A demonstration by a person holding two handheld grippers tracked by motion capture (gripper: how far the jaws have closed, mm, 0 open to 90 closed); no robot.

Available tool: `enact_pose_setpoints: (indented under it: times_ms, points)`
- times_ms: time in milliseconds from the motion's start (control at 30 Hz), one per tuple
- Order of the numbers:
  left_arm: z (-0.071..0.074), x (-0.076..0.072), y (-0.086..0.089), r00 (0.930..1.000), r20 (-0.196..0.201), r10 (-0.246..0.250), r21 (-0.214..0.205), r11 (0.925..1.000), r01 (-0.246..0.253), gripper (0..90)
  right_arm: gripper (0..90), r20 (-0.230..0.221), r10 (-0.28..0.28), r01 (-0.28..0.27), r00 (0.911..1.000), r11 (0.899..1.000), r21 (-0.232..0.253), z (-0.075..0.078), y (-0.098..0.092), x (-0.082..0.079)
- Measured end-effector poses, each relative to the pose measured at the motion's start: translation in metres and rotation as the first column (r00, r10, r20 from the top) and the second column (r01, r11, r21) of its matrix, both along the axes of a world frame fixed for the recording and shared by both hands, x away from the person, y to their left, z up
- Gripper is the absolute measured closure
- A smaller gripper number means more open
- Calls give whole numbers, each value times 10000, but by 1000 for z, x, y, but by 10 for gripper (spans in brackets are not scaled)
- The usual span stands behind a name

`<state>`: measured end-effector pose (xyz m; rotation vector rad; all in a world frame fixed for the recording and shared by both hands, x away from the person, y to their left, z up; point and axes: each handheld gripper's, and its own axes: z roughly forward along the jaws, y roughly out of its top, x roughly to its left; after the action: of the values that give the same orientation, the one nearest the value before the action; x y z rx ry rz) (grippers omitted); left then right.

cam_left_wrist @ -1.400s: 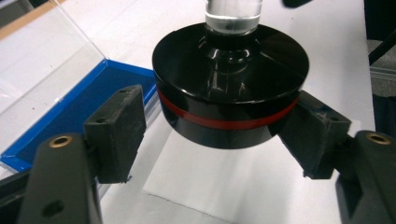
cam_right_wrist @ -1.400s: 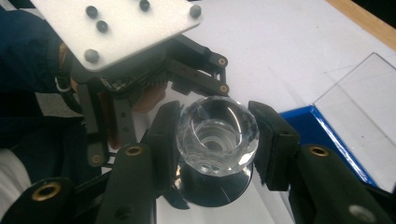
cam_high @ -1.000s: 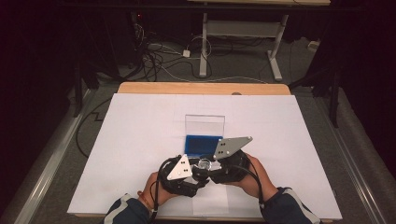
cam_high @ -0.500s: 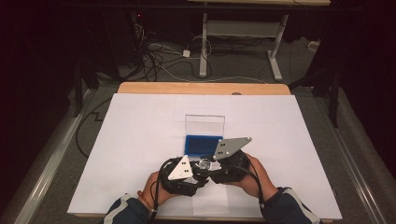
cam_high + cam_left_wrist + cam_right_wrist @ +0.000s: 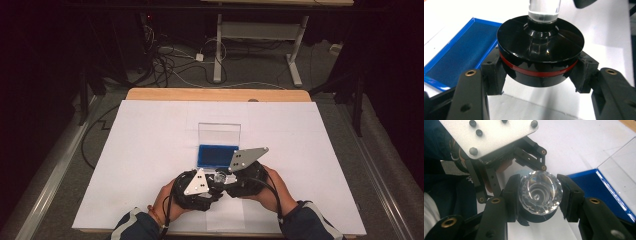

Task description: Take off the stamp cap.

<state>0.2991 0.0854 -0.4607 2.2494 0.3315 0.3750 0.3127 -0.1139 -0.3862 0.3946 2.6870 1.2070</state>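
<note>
Field notes. Round black stamp with red band and clear faceted crystal handle (image 5: 540, 53) is held between both grippers, near the person's edge of the white table sheet (image 5: 150, 150). Left gripper (image 5: 540, 75): jaws have just been closing and now pinch the black disc base from both sides. Right gripper (image 5: 540, 192): jaws clamped on the clear knob. In the left gripper view the stamp's axis runs from base to knob, away from the camera; the right gripper view looks down onto the knob's top. The open blue ink pad with clear lid (image 5: 217, 155) lies just beyond the grippers, nearer the right one in the high view. Judged: the two ends are set to be twisted or pulled along that axis.
</note>
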Motion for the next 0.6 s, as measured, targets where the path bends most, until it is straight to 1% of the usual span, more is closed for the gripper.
enact_pose_setpoints:
  times_ms: [100, 133, 167, 200, 267, 300, 333, 367, 433, 500, 567, 600]
  points:
    - [0, 0, 0, 10000, 36, -38, 245, 9997, 37, 369, 570, -47, -16, 16, 10000, 10000, -15, -2, 0, 0]
    - [0, 0, 0, 10000, 13, -73, 203, 9998, 73, 369, 571, -106, 7, -7, 9999, 10000, 3, -2, -1, 1]
    - [0, 0, 1, 10000, 27, -86, 171, 9998, 85, 370, 571, -241, 58, -54, 9997, 9999, 142, -3, -3, 3]
    - [0, -1, 1, 9999, 63, -80, 165, 9998, 79, 370, 571, -241, 58, -54, 9997, 9999, 142, -3, -3, 3]
    - [0, 0, 2, 9999, -83, -121, -32, 9999, 121, 370, 571, -440, 31, -18, 9990, 9995, 304, -3, -6, 5]
    - [0, 0, 1, 10000, -68, -46, -29, 10000, 46, 370, 571, -496, -48, 69, 9988, 9991, 418, -4, -7, 5]
    - [0, 0, 1, 10000, -39, -7, 42, 10000, 7, 370, 571, -496, -48, 69, 9988, 9991, 418, -4, -7, 5]
    - [0, 0, 0, 9999, -105, 0, 31, 10000, 0, 370, 571, -481, -84, 103, 9988, 9992, 393, -4, -7, 4]
    - [0, 0, 0, 9999, -116, 92, 77, 9999, -91, 371, 571, -259, -82, 90, 9996, 9994, 336, -4, -6, 2]
    - [0, 0, 0, 9998, -177, 108, 23, 9999, -108, 371, 571, -169, -152, 158, 9997, 9993, 344, -4, -5, 1]
    - [-1, 0, 0, 9998, -181, 131, 92, 9999, -130, 371, 571, -79, -237, 239, 9997, 9992, 319, -5, -5, -1]
    - [-1, 0, 0, 9996, -238, 116, 33, 9999, -116, 371, 571, -21, -225, 225, 9997, 9992, 316, -5, -5, -1]
